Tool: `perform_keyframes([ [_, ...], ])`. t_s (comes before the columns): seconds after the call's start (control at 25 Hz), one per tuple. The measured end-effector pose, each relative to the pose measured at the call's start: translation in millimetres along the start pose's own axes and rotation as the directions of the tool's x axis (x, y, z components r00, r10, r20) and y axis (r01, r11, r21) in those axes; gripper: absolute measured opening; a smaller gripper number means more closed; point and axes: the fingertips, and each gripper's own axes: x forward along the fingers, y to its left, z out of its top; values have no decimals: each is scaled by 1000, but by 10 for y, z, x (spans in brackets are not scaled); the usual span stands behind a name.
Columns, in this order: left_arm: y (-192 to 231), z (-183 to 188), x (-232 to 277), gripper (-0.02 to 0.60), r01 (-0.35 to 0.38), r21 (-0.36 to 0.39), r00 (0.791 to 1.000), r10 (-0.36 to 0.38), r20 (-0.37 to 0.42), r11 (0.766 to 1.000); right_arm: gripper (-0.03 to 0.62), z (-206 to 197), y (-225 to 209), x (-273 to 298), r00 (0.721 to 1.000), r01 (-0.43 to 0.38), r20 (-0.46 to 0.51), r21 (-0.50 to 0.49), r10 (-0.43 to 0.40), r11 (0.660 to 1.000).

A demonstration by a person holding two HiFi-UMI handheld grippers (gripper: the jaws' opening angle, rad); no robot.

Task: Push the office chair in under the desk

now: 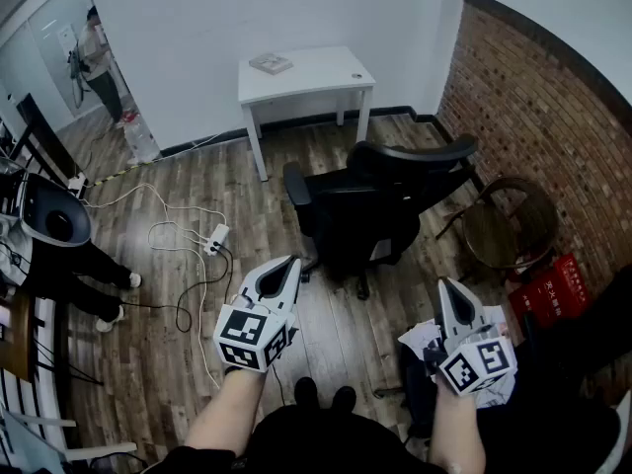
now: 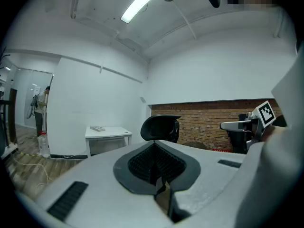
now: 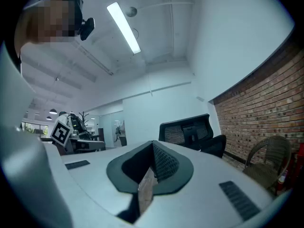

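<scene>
A black office chair [image 1: 370,205] stands on the wood floor, well out from the small white desk [image 1: 306,75] against the far wall. Its backrest faces me. The left gripper view shows the chair's headrest [image 2: 160,127] beyond the desk [image 2: 108,133], and the right gripper view shows the chair's mesh back [image 3: 187,132]. My left gripper [image 1: 288,267] is shut and empty, hanging a short way in front of the chair's left side. My right gripper [image 1: 446,288] is shut and empty too, in front of the chair to its right. Neither touches the chair.
A brick wall [image 1: 538,117] runs along the right, with a wicker chair [image 1: 509,225] and a red crate [image 1: 548,289] beside it. A white power strip [image 1: 216,237] and cables lie on the floor at left. A small item [image 1: 270,63] rests on the desk. A person [image 1: 99,62] stands in the far-left doorway.
</scene>
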Motion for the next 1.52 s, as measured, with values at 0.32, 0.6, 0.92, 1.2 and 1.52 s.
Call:
perform_keyframes([
  [0.32, -61, 12, -49, 9, -9, -1, 1000, 9, -1, 1000, 3, 32, 22, -20, 1000, -15, -4, -6, 15, 1000],
  [0.6, -208, -27, 10, 9, -3, -5, 1000, 3, -4, 1000, 3, 8, -73, -133, 1000, -12, 3, 5, 12, 1000],
  [0.92, -567, 29, 129, 9, -4, 25, 1000, 4, -15, 1000, 3, 59, -373, -533, 1000, -17, 25, 42, 16, 999],
  [1.2, -708, -19, 233, 9, -12, 37, 1000, 13, -25, 999, 3, -122, -469, -557, 999, -46, -6, 88, 47, 995],
  [1.52, -540, -196, 578, 9, -12, -1, 999, 11, -52, 1000, 84, -234, -621, -132, 996, -58, -69, 69, 63, 996],
])
